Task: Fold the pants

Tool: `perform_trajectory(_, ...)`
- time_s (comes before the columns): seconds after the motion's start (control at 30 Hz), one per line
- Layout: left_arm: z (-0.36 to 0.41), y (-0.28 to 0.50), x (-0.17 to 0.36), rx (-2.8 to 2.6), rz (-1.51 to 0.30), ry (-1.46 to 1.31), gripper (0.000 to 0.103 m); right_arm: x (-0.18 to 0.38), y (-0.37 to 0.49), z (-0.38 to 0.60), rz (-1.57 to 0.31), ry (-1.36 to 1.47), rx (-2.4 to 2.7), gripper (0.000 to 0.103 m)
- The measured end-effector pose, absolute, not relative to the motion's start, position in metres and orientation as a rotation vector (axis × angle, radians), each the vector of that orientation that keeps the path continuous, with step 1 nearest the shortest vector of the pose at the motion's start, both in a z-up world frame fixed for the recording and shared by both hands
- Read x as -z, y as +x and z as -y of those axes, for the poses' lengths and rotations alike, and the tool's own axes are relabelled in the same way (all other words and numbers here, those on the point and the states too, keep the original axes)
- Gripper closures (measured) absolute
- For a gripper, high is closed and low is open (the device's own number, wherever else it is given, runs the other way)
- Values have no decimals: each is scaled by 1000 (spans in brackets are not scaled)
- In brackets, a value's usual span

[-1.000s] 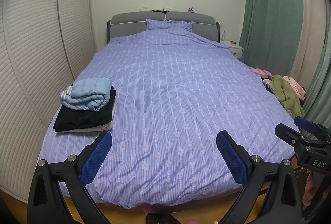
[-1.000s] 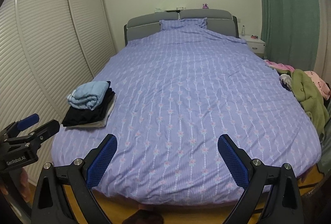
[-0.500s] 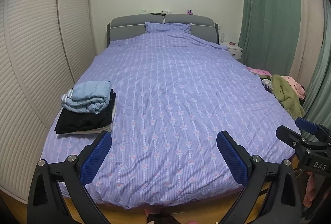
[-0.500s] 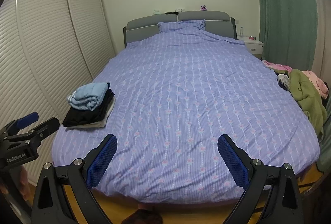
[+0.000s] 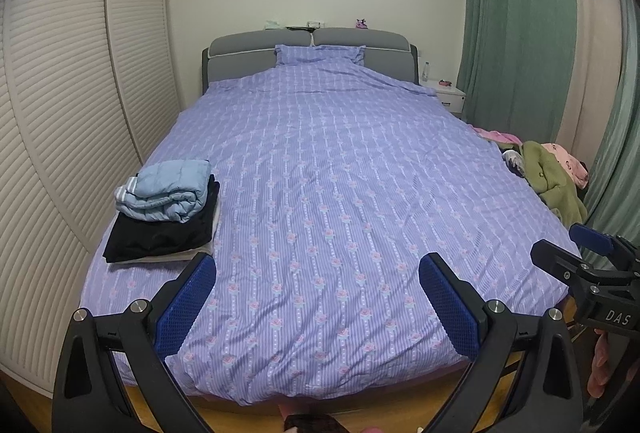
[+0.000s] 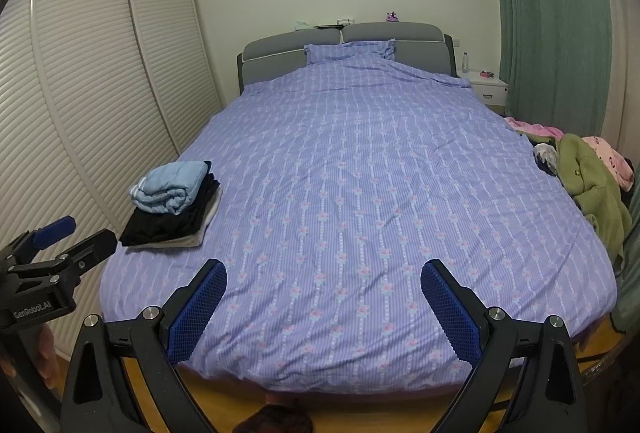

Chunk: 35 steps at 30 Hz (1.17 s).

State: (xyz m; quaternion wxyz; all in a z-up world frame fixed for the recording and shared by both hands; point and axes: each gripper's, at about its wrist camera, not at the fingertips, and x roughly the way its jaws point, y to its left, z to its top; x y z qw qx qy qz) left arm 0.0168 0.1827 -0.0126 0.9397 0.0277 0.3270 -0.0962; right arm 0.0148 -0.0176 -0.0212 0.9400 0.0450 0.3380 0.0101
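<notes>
While I held both tools at the foot of the bed point(image 5: 320, 169), its lilac striped cover filled most of each view, the near edge dropping out of sight behind the arms. A heap of unfolded clothes point(image 6: 588, 185) spilled over the right edge, partly cut off by the frame; whether the pants lay in it I could not tell. At the left edge sat a folded stack point(image 5: 164, 209): pale blue quilted piece on top, black garments below, a light one barely showing underneath. My left gripper point(image 5: 316, 297) stood wide open, holding nothing. My right gripper point(image 6: 322, 301) gaped equally wide, also empty. Small items on the headboard point(image 6: 344, 41) were too distant to identify.
</notes>
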Motion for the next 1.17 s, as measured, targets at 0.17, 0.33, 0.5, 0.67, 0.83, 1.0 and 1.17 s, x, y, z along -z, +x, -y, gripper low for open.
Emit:
perform_trajectory(0.17,-179,14,13,179,-656,84,0,21,14,18,-691,92,-16,4)
perform_trajectory(0.33,-177,14,14,180,-657,88,0,20,14,18,-690,92,-14,4)
perform_trajectory(0.5,-176,15,15,188,-660,86,0,20,14,18,-693,92,-13,4)
perform_trajectory(0.67,-176,15,15,192,-662,88,0,20,14,19,-693,92,-11,4)
perform_trajectory(0.83,-175,15,16,197,-663,86,0,21,12,20,-694,96,-5,4)
perform_trajectory(1.0,-173,18,17,207,-664,89,0,21,12,21,-693,100,1,4)
perform_trajectory(1.17,-172,20,17,210,-668,84,0,21,13,22,-694,102,6,4)
